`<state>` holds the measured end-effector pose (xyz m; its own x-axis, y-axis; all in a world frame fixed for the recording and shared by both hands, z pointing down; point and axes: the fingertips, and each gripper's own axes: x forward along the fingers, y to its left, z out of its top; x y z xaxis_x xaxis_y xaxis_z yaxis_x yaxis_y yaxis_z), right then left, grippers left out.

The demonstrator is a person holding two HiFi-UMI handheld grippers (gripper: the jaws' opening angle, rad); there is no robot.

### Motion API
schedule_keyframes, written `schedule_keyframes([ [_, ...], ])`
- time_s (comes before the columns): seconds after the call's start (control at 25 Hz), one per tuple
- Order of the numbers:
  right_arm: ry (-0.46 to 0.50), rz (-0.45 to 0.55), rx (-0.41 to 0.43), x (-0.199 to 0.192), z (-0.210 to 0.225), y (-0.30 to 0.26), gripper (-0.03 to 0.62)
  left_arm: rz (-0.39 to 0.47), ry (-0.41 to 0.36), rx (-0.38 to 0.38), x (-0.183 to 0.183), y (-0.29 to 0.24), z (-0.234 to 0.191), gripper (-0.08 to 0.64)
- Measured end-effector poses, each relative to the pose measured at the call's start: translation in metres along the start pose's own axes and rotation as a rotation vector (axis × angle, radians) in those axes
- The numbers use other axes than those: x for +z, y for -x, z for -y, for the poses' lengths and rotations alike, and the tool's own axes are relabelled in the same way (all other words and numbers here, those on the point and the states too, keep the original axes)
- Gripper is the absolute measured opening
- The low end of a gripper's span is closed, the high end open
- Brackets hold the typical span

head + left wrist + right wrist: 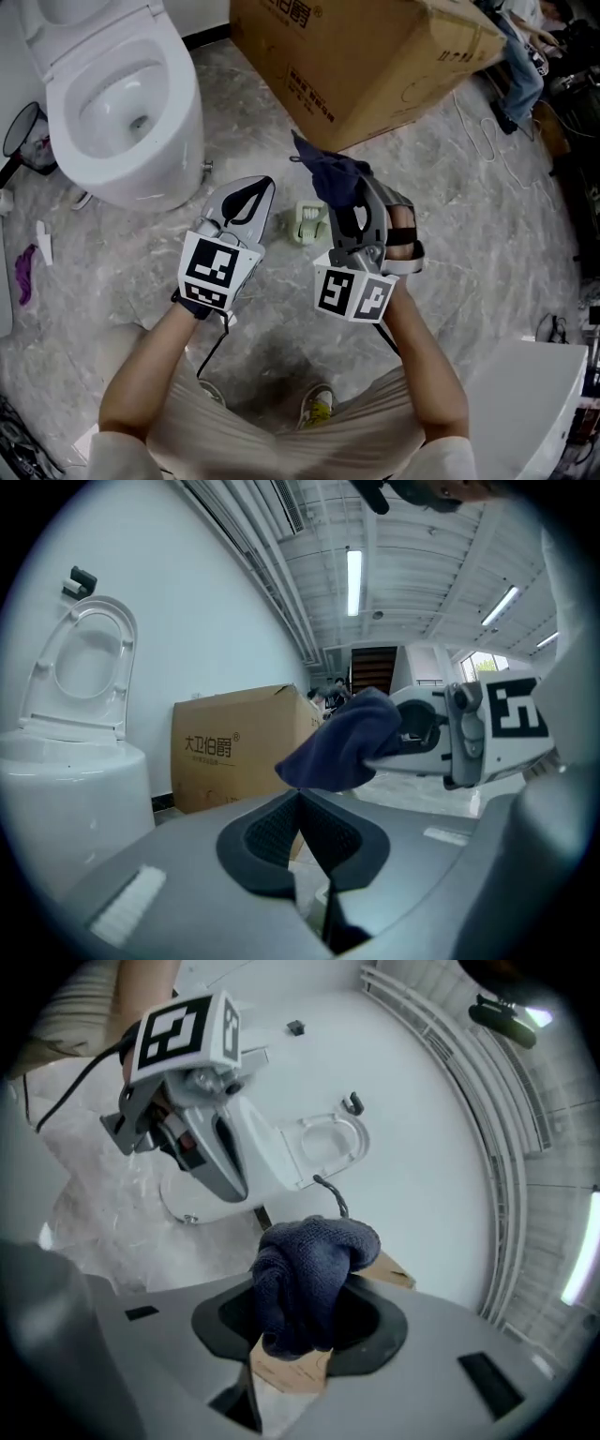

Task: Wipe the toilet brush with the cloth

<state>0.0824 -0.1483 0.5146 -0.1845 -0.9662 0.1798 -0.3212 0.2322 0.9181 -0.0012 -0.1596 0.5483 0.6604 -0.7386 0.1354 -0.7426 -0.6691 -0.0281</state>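
Right hand-held gripper (pixel 300 1324): jaws clamped on a bunched dark blue cloth (pixel 314 1269), held up off the floor (pixel 450 216). Left hand-held gripper (pixel 300 801): jaws together, nothing between them, just beside the right.

No toilet brush can be made out in any view. A small pale green item (pixel 309 223) lies on the floor beneath both; its nature is unclear. The toilet (pixel 122 103) stands to the left and a cardboard box (pixel 366 56) ahead.

Judgement: cloth secured, wiping not begun. Next, the left jaws must part and take up the brush.
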Motion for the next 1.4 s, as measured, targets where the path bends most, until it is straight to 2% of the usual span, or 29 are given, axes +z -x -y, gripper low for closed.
schedule_keyframes([
  [0.16,-0.013,-0.050,0.097,-0.026,-0.032,-0.016,0.164,0.003,0.001,-0.006,0.001,-0.001,0.004,0.002],
  [0.36,-0.051,-0.068,0.174,-0.037,-0.056,-0.020,0.164,0.008,-0.003,-0.017,0.005,-0.005,0.008,0.002],
  [1.4,0.033,-0.149,0.380,-0.069,-0.134,-0.020,0.166,-0.005,0.019,-0.025,0.004,-0.017,0.013,0.002],
])
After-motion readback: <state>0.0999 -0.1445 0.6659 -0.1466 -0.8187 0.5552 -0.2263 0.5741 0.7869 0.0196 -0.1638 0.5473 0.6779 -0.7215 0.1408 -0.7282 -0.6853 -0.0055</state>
